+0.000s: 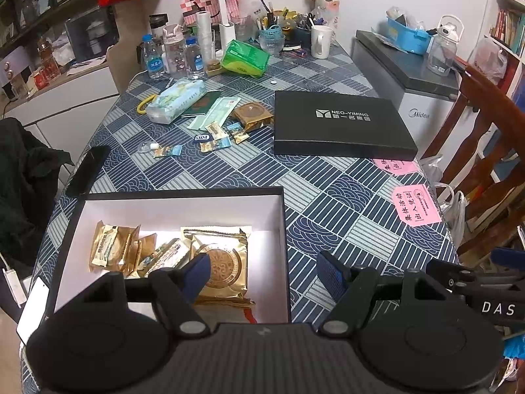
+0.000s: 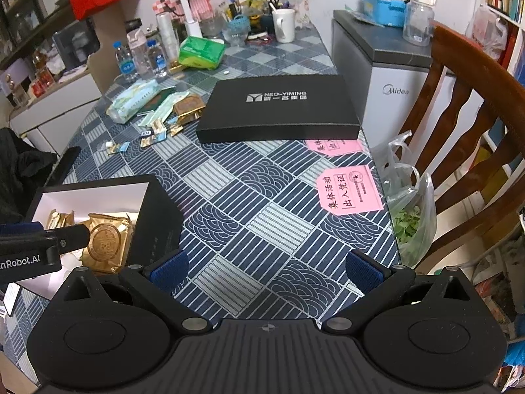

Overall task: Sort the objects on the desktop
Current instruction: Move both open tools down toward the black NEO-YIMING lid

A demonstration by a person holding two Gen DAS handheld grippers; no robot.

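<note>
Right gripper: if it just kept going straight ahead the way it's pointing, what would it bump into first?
Probably the black box lid lying flat across the table. The right gripper is open over bare tablecloth, and nothing else sits in between. If it is angled downward, it might touch the cloth first; depth is hard to judge.

The left gripper (image 1: 265, 271), a black two-finger tool with blue ribbed pads, sits low in the left wrist frame with its fingers (image 1: 198, 271) spread wide apart and nothing between them. The right gripper (image 2: 265, 269), of the same build, sits at the bottom of the right wrist frame, its fingers (image 2: 362, 271) likewise spread wide and empty. Each one's black body shows at the lower edge of the other's view.
</note>
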